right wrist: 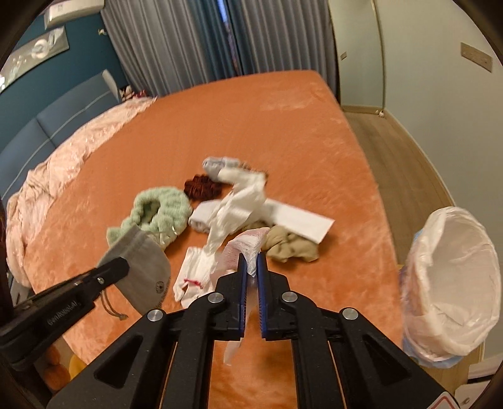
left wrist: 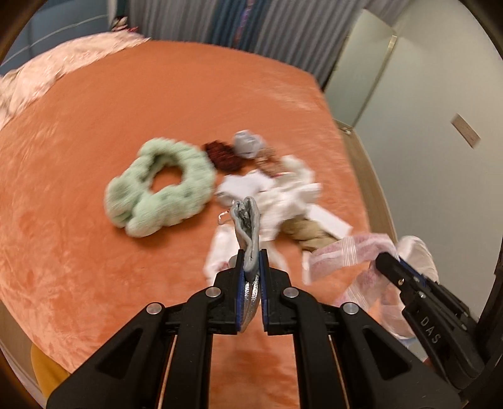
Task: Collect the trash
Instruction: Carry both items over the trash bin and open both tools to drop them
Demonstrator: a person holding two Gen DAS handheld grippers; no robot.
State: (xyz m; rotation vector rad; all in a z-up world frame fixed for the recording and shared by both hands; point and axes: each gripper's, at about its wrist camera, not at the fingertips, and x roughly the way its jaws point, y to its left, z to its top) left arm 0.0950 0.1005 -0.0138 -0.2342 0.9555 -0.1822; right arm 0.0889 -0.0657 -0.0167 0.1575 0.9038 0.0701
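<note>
Left wrist view: looking forward and down along own fingers across orange bed (left wrist: 94, 157) toward curtains (left wrist: 188, 22), close above clutter pile (left wrist: 267, 188). Right wrist view: same heading, set slightly further right, lined bin (right wrist: 452, 283) at right edge. Shared: bed (right wrist: 314, 126), pile (right wrist: 239, 204), curtains (right wrist: 188, 41), each other's gripper.

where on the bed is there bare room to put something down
Bare orange bedspread runs from the curtains down to the grey sock, and along the near edge below both grippers. Crowded: the middle, from green scrunchie to tan cloth.
</note>
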